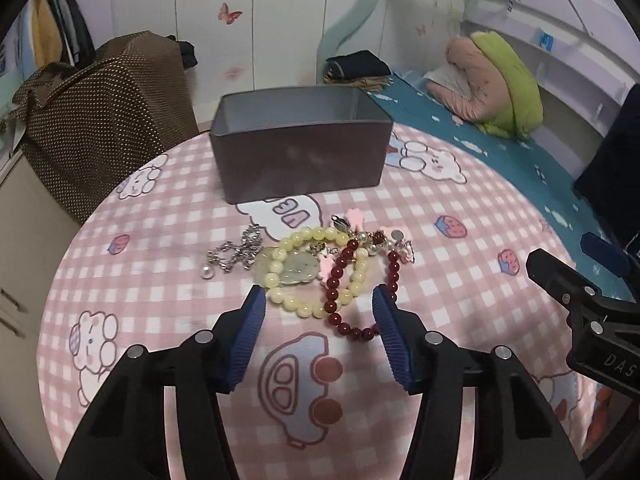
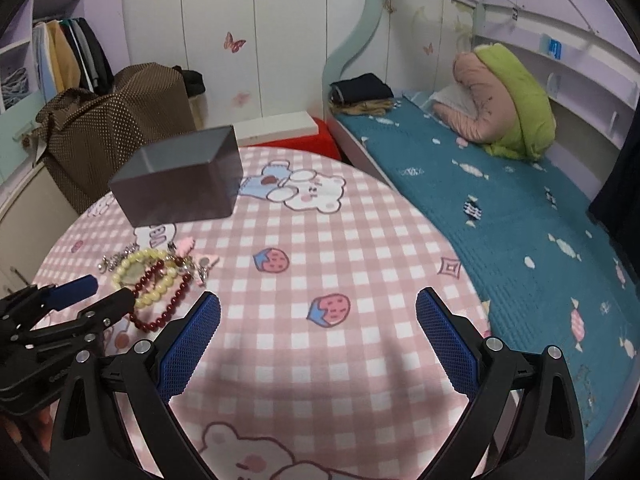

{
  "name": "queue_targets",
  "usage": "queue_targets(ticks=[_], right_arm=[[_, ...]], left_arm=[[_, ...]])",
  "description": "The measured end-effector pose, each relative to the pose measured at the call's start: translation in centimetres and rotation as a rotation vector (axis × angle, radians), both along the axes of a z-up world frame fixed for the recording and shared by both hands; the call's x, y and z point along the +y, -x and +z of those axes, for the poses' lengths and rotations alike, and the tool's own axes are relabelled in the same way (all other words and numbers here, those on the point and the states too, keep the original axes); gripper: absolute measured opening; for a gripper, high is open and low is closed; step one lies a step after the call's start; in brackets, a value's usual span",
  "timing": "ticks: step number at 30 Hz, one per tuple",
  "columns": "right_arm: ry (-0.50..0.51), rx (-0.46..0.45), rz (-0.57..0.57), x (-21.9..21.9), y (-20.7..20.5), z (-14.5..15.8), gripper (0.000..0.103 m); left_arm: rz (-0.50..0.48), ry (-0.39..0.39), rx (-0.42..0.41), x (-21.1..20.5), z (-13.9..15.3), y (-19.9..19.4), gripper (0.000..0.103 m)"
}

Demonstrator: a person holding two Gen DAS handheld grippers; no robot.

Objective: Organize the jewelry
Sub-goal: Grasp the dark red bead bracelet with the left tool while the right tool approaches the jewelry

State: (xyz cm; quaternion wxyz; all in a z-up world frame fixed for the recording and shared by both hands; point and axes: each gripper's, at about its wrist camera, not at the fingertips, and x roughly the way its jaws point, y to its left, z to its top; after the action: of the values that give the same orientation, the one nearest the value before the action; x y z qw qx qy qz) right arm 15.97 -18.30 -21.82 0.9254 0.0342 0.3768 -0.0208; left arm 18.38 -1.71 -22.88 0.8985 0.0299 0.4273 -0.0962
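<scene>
A pile of jewelry lies on the pink checked table (image 1: 180,300): a yellow bead bracelet (image 1: 280,298) over a pale jade pendant (image 1: 298,270), a dark red bead bracelet (image 1: 340,276), a silver chain with a pearl (image 1: 234,254), and pink charms (image 1: 354,218). An open grey box (image 1: 300,160) stands behind the pile. My left gripper (image 1: 319,300) is open, its jaws on either side of the near ends of both bracelets. My right gripper (image 2: 318,308) is open and empty over bare cloth, right of the pile (image 2: 160,276). The left gripper also shows in the right wrist view (image 2: 100,292).
The round table's edge drops off on all sides. A bed with a teal cover (image 2: 500,208) lies close on the right, with a pink and green pillow (image 2: 508,104). A brown dotted bag (image 1: 104,120) stands at the back left. A red stool (image 2: 304,140) stands behind the table.
</scene>
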Motion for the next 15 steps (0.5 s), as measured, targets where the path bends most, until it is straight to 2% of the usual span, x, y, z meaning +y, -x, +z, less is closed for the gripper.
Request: queue_targets(ticks=[2, 5, 8, 13, 15], right_arm=[[-0.007, 0.010, 0.003, -0.1, -0.2, -0.5, 0.095], [-0.015, 0.017, 0.008, -0.2, -0.4, -0.9, 0.095], [-0.019, 0.021, 0.015, -0.1, -0.6, -1.0, 0.095], [-0.027, 0.027, 0.024, 0.1, -0.9, -1.3, 0.095], [-0.028, 0.029, 0.029, 0.3, -1.0, -1.3, 0.095]], left_arm=[[-0.005, -0.007, 0.010, -0.3, -0.4, -0.2, 0.052], [-0.014, -0.020, 0.027, -0.7, -1.0, -0.8, 0.036], [-0.009, -0.042, 0.019, -0.7, -1.1, -1.0, 0.027], [-0.018, -0.061, 0.012, -0.7, -1.1, -1.1, 0.022], [-0.024, -0.056, 0.003, -0.6, -1.1, -1.2, 0.006]])
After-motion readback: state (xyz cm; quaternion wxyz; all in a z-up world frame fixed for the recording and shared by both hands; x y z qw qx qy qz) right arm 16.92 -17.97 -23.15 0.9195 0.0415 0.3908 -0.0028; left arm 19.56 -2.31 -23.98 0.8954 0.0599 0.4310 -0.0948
